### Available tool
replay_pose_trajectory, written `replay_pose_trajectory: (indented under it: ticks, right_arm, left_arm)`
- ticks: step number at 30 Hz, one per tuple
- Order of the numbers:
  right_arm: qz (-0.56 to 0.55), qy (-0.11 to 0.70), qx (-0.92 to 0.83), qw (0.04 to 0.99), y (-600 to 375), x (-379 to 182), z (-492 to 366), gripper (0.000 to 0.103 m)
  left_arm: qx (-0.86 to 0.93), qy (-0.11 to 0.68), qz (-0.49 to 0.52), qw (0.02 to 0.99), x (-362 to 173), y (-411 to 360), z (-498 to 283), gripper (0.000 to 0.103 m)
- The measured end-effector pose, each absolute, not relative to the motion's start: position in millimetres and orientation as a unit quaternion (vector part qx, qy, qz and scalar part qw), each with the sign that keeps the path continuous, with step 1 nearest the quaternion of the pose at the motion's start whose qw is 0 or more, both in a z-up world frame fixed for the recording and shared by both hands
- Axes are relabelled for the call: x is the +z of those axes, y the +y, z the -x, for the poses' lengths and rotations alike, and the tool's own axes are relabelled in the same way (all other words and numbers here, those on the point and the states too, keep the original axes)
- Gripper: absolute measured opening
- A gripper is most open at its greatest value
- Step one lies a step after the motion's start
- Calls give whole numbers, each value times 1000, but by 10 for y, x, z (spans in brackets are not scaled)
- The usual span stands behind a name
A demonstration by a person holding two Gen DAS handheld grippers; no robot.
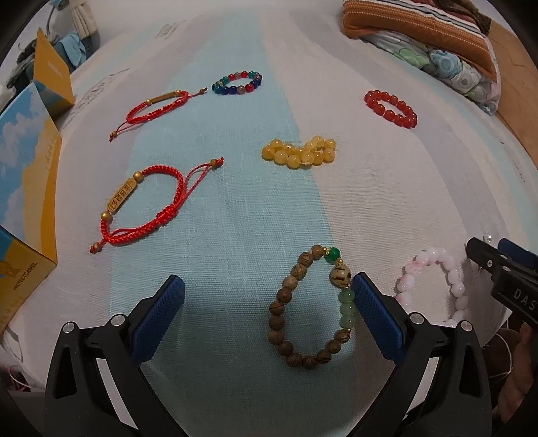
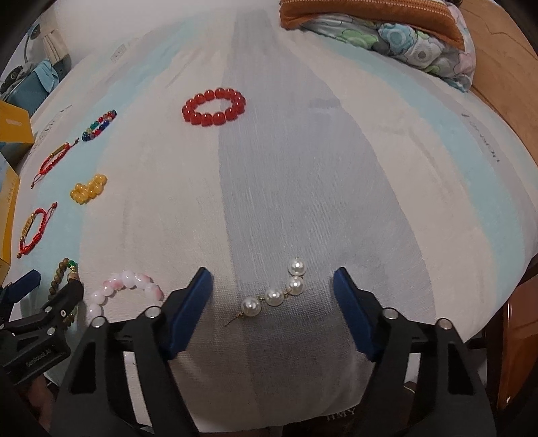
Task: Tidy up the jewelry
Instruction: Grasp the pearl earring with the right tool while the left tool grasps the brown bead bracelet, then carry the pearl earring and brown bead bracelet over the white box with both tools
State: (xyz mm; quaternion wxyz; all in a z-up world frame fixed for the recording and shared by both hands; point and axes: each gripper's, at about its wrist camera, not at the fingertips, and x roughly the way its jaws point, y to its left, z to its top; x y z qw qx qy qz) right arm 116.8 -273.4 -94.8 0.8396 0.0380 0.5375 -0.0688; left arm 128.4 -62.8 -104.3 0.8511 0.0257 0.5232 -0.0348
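My left gripper (image 1: 267, 292) is open over the striped cloth; a wooden bead bracelet (image 1: 311, 307) with green beads lies between its fingers, close to the right one. A pink-white bead bracelet (image 1: 433, 285) lies to its right. Farther off lie two red cord bracelets (image 1: 141, 208) (image 1: 154, 106), a yellow bead bracelet (image 1: 299, 152), a multicolour bead bracelet (image 1: 237, 83) and a red bead bracelet (image 1: 390, 108). My right gripper (image 2: 272, 285) is open around a pearl piece (image 2: 277, 290) with a gold pin. The red bead bracelet (image 2: 214, 107) lies ahead of it.
Yellow and blue cardboard boxes (image 1: 27, 188) stand along the left edge. A striped orange cushion (image 1: 420, 30) and floral bedding (image 2: 417, 40) lie at the far right. Wooden furniture (image 2: 504, 87) borders the right side. The cloth surface drops off at the near edge.
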Motion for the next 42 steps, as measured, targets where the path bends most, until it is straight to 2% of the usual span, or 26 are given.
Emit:
replay_pose_trajectory:
  ticks: [9, 15, 17, 18, 19, 22, 23, 42]
  right_arm:
    - [-57, 549, -70, 831, -2769, -995, -1175, 47]
    - [-52, 550, -73, 830, -2751, -1000, -1174, 31]
    - [-48, 549, -74, 831, -2737, -1000, -1169, 28]
    - [-46, 550, -73, 831, -2731, -1002, -1175, 23]
    - [-44, 550, -74, 831, -2726, -1003, -1172, 20]
    - [-42, 548, -75, 832, -2721, -1003, -1164, 11]
    - [-41, 547, -76, 833, -2725, -998, -1160, 11]
    - [-28, 500, -66, 863, -2638, -804, -1075, 11]
  left_arm:
    - [-28, 524, -18, 851, -999, -559, -1239, 74]
    - [-32, 525, -23, 850, -968, -541, -1204, 55]
    - [-32, 525, -25, 850, -961, -526, -1191, 45]
    - [-32, 525, -25, 850, -962, -520, -1187, 43]
    - [-33, 525, -25, 850, -961, -514, -1184, 38]
    - [-41, 526, -16, 849, -948, -477, -1173, 12]
    - [-49, 526, -12, 849, -938, -456, -1166, 7]
    - [-70, 499, 7, 864, -685, -405, -1074, 7]
